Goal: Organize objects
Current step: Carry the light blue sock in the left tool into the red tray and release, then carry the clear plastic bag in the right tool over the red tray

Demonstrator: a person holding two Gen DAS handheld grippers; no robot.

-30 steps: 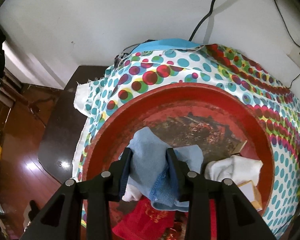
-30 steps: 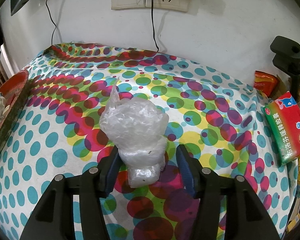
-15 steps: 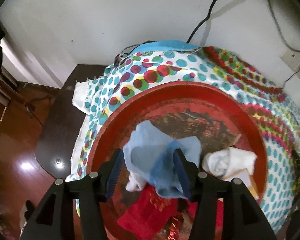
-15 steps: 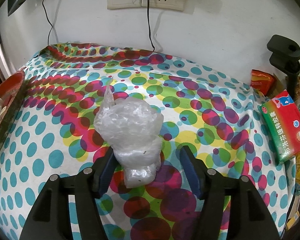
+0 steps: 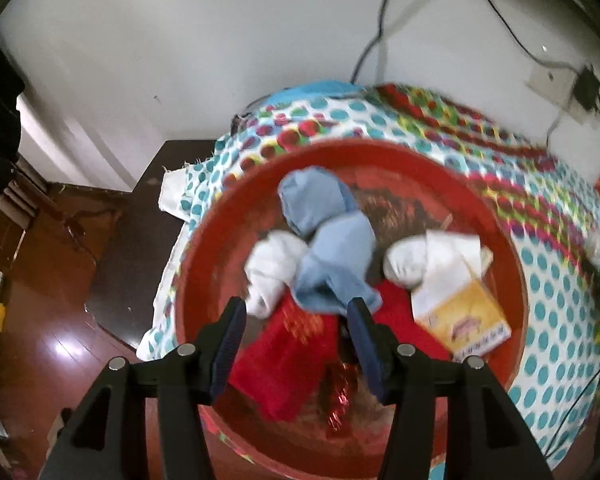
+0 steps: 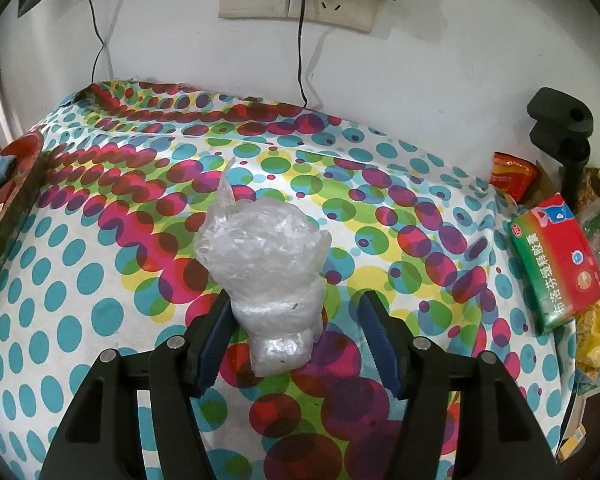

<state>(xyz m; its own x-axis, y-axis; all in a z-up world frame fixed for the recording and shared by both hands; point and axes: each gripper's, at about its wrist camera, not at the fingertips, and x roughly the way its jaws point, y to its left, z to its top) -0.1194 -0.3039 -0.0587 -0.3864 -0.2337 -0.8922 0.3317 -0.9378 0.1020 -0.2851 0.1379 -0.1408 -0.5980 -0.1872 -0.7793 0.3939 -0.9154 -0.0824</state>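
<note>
a white wall stands behind the counter with its bright dotted cloth. on it sits a big red tray. a soft light blue cloth lies crumpled in the tray, between white cloths, free of the left gripper, whose fingers are spread wide. the right gripper fingers are closing around a crinkly clear plastic bag, only the left finger touching it.

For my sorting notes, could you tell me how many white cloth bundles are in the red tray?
2: one white bundle left of the blue cloth, another to its right by the yellow box; more may be buried.
</note>
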